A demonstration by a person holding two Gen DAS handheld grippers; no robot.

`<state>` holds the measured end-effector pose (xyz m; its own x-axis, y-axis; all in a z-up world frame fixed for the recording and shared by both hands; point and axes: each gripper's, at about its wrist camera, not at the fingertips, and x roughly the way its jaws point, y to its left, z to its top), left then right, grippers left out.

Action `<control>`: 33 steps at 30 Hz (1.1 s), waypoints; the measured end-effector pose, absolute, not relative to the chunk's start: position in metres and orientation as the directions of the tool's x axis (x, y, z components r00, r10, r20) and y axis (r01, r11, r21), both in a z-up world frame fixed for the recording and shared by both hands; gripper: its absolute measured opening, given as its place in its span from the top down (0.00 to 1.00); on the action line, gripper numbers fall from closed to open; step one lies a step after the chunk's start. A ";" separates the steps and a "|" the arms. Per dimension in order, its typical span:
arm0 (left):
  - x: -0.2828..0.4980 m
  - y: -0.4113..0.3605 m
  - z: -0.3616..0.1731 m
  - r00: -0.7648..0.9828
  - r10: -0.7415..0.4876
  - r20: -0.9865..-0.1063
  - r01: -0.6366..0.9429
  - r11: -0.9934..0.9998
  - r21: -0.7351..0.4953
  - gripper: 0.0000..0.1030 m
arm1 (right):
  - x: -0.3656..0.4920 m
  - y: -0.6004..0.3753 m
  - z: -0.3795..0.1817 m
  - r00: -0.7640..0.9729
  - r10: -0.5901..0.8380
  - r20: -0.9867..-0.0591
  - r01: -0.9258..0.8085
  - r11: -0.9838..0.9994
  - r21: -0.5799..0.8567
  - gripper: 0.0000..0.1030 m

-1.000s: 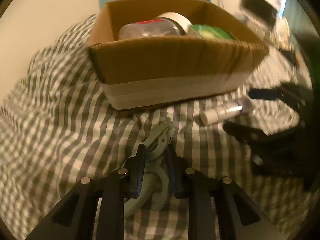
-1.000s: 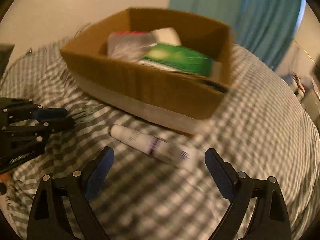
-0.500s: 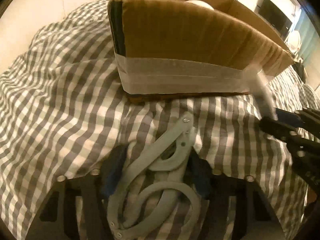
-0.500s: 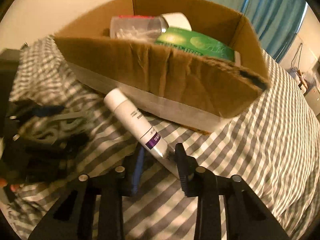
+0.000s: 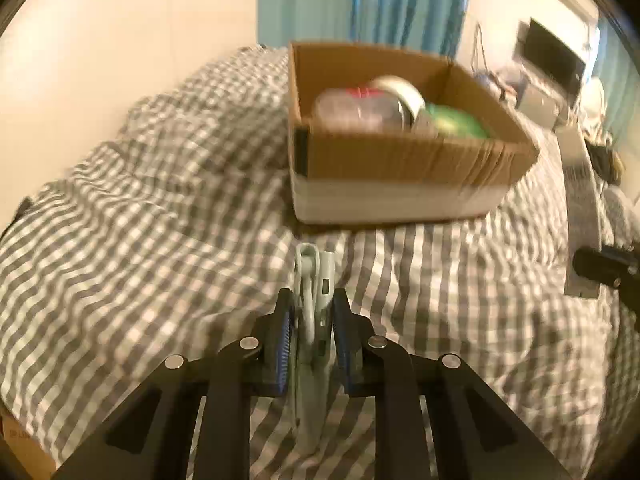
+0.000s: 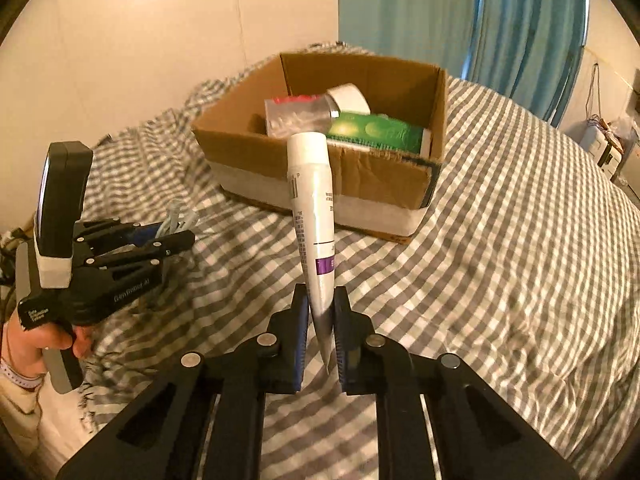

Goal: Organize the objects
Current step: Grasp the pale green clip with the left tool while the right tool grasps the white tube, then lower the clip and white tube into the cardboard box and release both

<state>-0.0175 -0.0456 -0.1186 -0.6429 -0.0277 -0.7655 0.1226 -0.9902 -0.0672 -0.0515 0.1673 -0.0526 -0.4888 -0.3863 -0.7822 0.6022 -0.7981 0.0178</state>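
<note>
Short of the box (image 6: pixel 320 176), right tool (image 6: pixel 320 322) pinches tube (image 6: pixel 314 200); left tool (image 5: pixel 310 320) seemingly clamps clip (image 5: pixel 310 280).

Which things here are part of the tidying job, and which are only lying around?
Part of the job:
- white tube, held by right gripper
- pale clip, held by left gripper
- cardboard box

Lying about:
- checked bedcover
- blue curtain
- dark screen
</note>
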 end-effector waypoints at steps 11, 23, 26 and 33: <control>0.002 -0.050 -0.031 -0.757 0.020 -0.653 0.090 -0.987 -0.134 0.82 | -0.034 0.169 -0.017 -0.543 -0.432 -0.720 0.610 -0.792 0.014 0.89; -0.076 -0.017 0.066 -0.830 0.074 -0.553 -0.014 -0.994 -0.112 0.82 | -0.076 0.168 0.054 -0.635 -0.464 -0.618 0.584 -0.812 0.009 0.89; -0.107 -0.014 0.068 -0.821 0.084 -0.565 -0.025 -0.993 -0.112 0.82 | -0.104 0.162 0.062 -0.640 -0.461 -0.615 0.567 -0.823 0.027 0.89; -0.169 -0.012 0.025 -0.736 0.094 -0.671 -0.043 -0.995 -0.091 0.82 | -0.169 0.137 0.038 -0.611 -0.414 -0.674 0.534 -0.845 0.035 0.89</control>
